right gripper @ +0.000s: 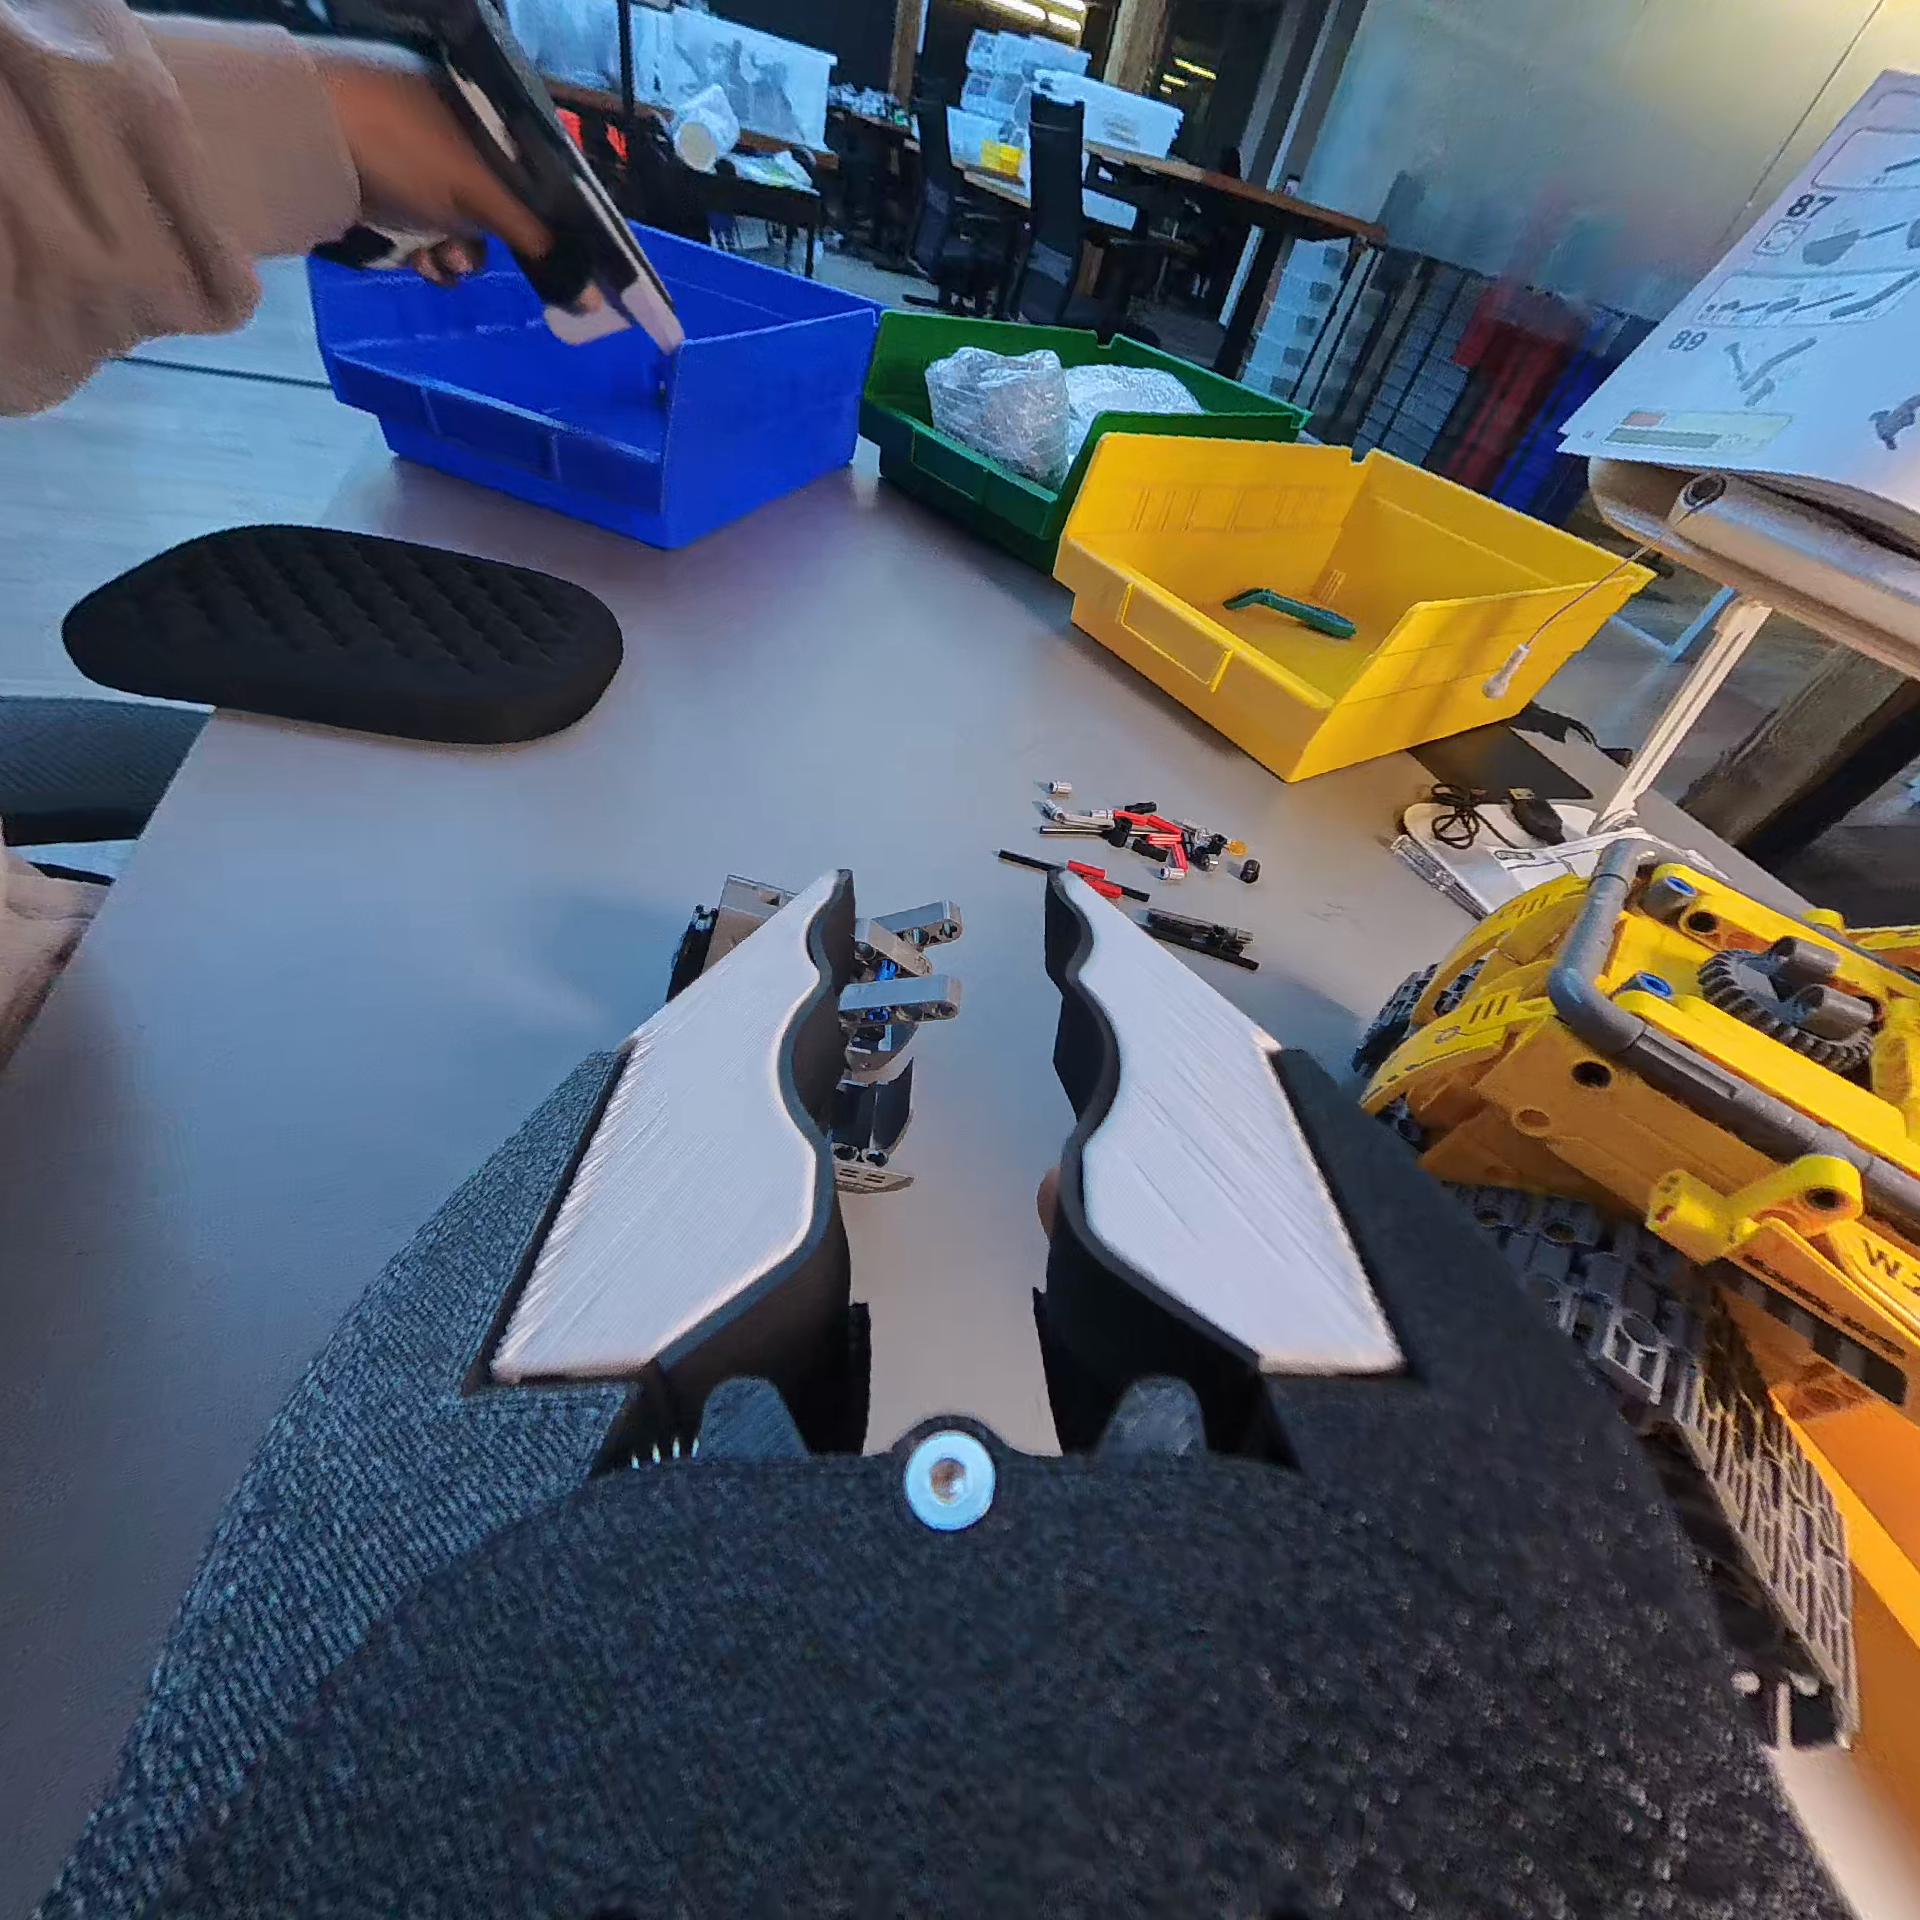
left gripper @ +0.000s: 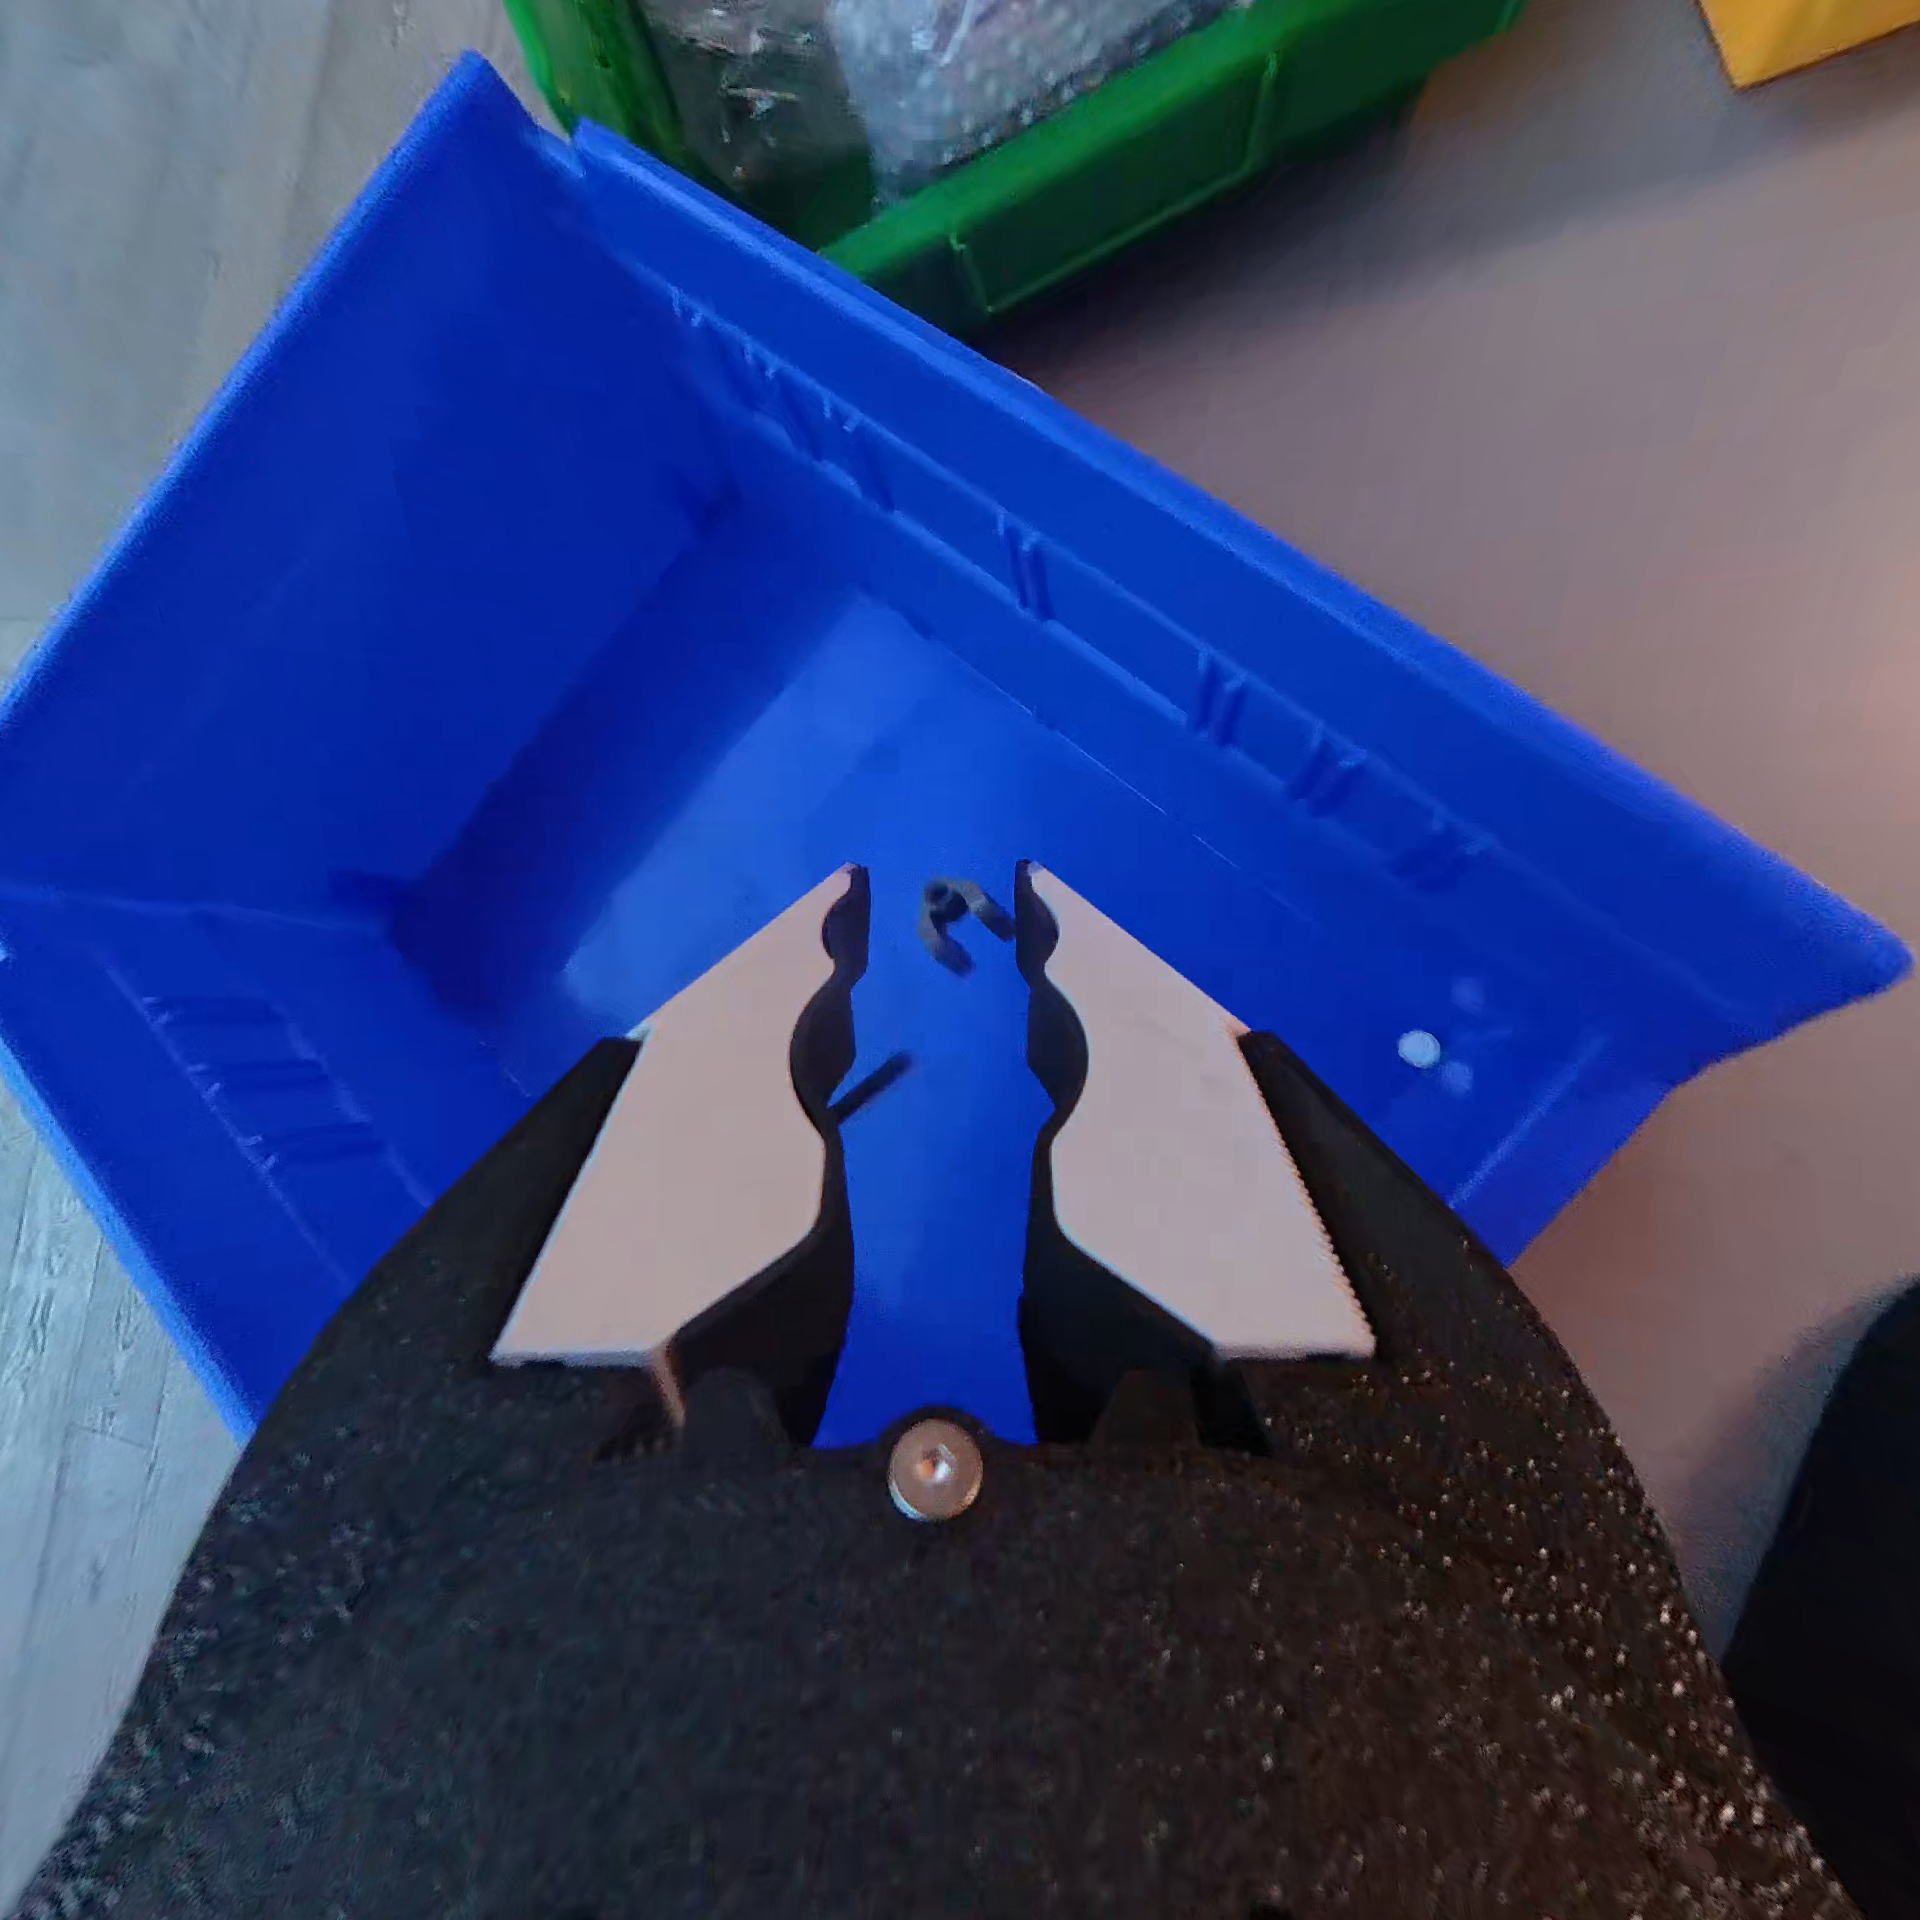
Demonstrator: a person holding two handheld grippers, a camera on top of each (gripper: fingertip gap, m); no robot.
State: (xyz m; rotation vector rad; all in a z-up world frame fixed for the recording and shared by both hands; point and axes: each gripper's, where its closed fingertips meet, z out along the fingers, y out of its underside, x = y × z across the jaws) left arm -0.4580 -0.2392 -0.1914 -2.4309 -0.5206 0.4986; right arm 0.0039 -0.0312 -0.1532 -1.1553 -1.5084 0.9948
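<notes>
**Left gripper over the blue bin, right gripper above the loose parts**

The left gripper (left gripper: 940, 883) is hanging inside the blue bin (left gripper: 436, 582), its jaws standing apart and gripping nothing. A small dark part (left gripper: 951, 920) is lying on the bin floor between the fingertips, though whether they touch it is unclear. A thin black pin (left gripper: 873, 1081) is lying just beside the left finger, and a pale round stud (left gripper: 1418, 1049) is sitting near the bin's corner. The green bin (left gripper: 1091, 208) is standing beyond.

The right gripper (right gripper: 951, 888) is hovering above the grey table (right gripper: 416, 883), jaws apart and empty. A grey assembly (right gripper: 894, 997) is lying beside its left finger, a scatter of small pins (right gripper: 1143, 831) ahead, a yellow bin (right gripper: 1330, 613) farther off, and a yellow model vehicle (right gripper: 1621, 1081) at right.
</notes>
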